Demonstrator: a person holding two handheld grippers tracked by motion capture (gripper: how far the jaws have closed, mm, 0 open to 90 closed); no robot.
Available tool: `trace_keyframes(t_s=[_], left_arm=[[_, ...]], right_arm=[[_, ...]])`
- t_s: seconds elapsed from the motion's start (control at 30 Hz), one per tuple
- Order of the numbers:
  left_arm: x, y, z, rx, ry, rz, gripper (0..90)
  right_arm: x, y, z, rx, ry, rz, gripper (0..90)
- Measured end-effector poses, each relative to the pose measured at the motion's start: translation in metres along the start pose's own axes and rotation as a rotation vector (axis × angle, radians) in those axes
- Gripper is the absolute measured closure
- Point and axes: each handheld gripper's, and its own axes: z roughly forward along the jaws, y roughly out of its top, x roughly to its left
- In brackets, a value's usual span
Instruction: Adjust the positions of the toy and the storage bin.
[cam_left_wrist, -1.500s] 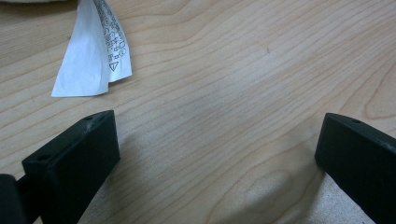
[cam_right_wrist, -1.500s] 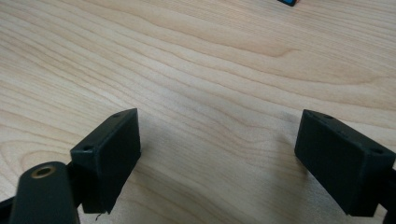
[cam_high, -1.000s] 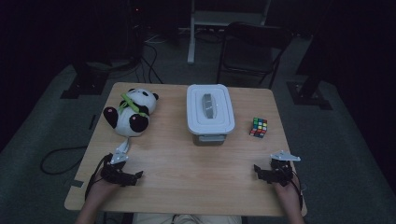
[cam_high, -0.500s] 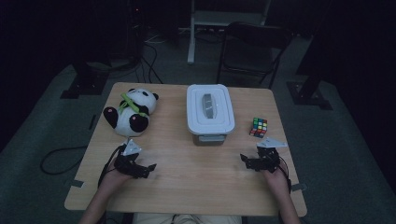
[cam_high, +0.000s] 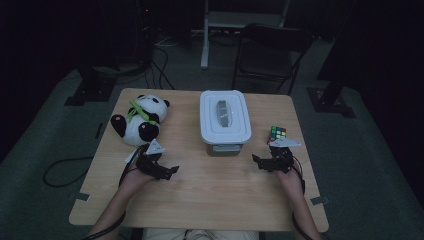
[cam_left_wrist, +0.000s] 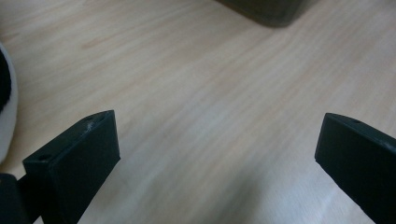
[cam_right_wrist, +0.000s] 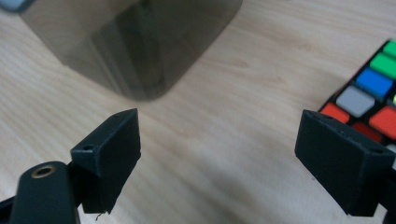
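Both claws gape wide beside the lidded box (cam_high: 225, 122): left gripper (cam_high: 167, 171), right gripper (cam_high: 260, 162); a level, square approach should serve best.

A black-and-white panda (cam_high: 140, 121), a white-lidded box (cam_high: 225, 120), a multicoloured cube (cam_high: 278, 133), pale wood-grain table (cam_high: 210, 195).

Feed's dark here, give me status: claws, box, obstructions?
Left claw open, empty, beside panda. Right claw open, empty, between lidded box and cube. Box untouched, lid on. Path clear.

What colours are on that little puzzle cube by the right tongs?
The cube shows green, blue, grey-white and red stickers, best seen in the right gripper view.
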Motion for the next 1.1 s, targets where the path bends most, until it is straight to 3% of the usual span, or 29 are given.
trace_keyframes(t_s=[0.37,0.53,0.77,1.1], left_arm=[[0.011,0.030,0.025,-0.036,0.017,-0.023,0.5],[0.015,0.041,0.041,-0.020,0.020,-0.018,0.6],[0.023,0.055,0.063,-0.008,0.035,-0.027,0.5],[0.040,0.086,0.080,-0.035,0.054,-0.056,0.6]], right_arm=[[-0.009,0.020,0.016,-0.024,-0.018,-0.003,14.0],[-0.009,0.026,0.025,-0.022,-0.022,-0.027,14.0],[-0.015,0.032,0.037,-0.030,-0.028,-0.008,14.0],[-0.025,0.039,0.063,0.030,-0.008,-0.015,14.0]])
